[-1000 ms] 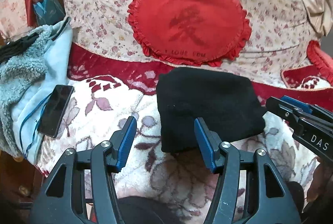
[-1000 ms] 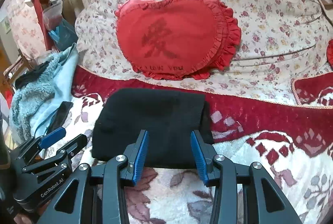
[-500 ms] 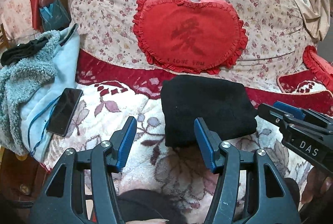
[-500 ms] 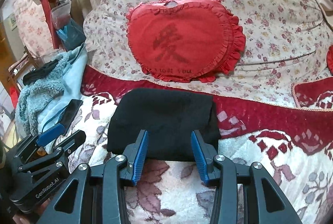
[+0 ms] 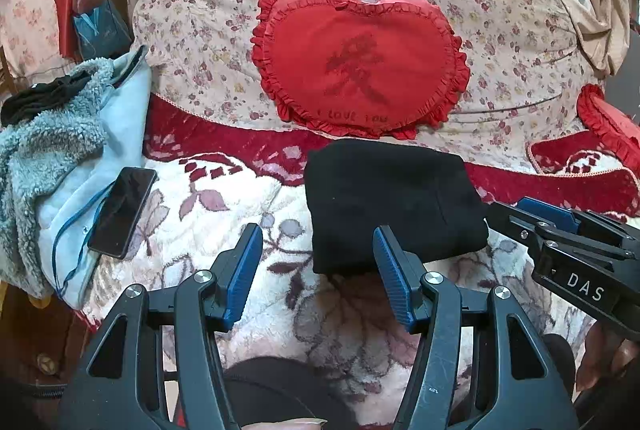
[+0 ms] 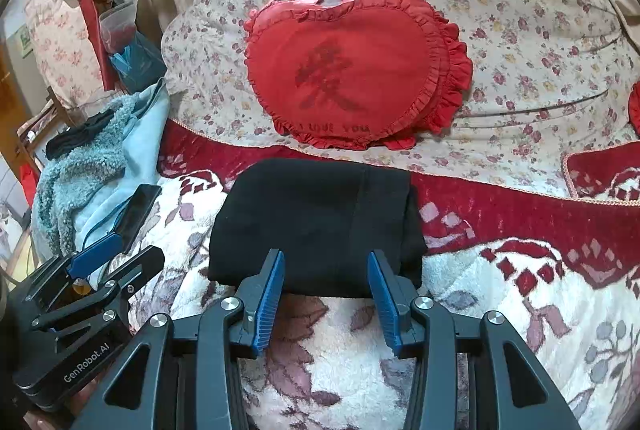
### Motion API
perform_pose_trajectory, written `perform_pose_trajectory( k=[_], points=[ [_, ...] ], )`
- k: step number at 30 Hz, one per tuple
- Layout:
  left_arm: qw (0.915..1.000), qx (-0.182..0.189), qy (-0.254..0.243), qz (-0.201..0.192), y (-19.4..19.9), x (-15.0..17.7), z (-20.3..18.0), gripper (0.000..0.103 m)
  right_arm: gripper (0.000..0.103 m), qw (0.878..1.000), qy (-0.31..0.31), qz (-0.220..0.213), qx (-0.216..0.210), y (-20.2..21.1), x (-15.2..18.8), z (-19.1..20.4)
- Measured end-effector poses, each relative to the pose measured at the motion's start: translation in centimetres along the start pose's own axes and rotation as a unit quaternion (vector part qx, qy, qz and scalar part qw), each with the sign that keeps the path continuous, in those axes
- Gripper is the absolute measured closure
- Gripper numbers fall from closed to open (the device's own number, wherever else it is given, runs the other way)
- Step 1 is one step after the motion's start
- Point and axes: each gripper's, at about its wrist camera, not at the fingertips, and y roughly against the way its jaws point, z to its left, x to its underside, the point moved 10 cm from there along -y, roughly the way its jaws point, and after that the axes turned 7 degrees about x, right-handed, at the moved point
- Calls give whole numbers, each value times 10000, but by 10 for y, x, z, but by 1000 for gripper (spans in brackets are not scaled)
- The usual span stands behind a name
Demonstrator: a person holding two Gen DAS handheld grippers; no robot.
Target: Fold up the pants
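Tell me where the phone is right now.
The phone lies at the left of both views, half on the light blue fleece and half on the flowered blanket, well left of the folded black pants.

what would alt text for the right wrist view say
Black pants, folded into a compact rectangle, lie on a floral blanket just beyond the open right tool, which holds nothing. A red heart pillow leans behind them; the left tool shows at lower left.
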Motion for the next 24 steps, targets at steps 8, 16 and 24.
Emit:
perform_pose_trajectory(
  k=[8,16,24],
  points=[
    [10000,25,-27,30,1,5,-1,46,61,10000,4,57,-10,-2,4,5],
    [10000,8,-40,16,1,4,-2,46,61,10000,14,63,-25,-2,3,3],
    [10000,11,-40,30,-1,5,-1,46,61,9999,-5,106,-5,-5,6,6]
  ],
)
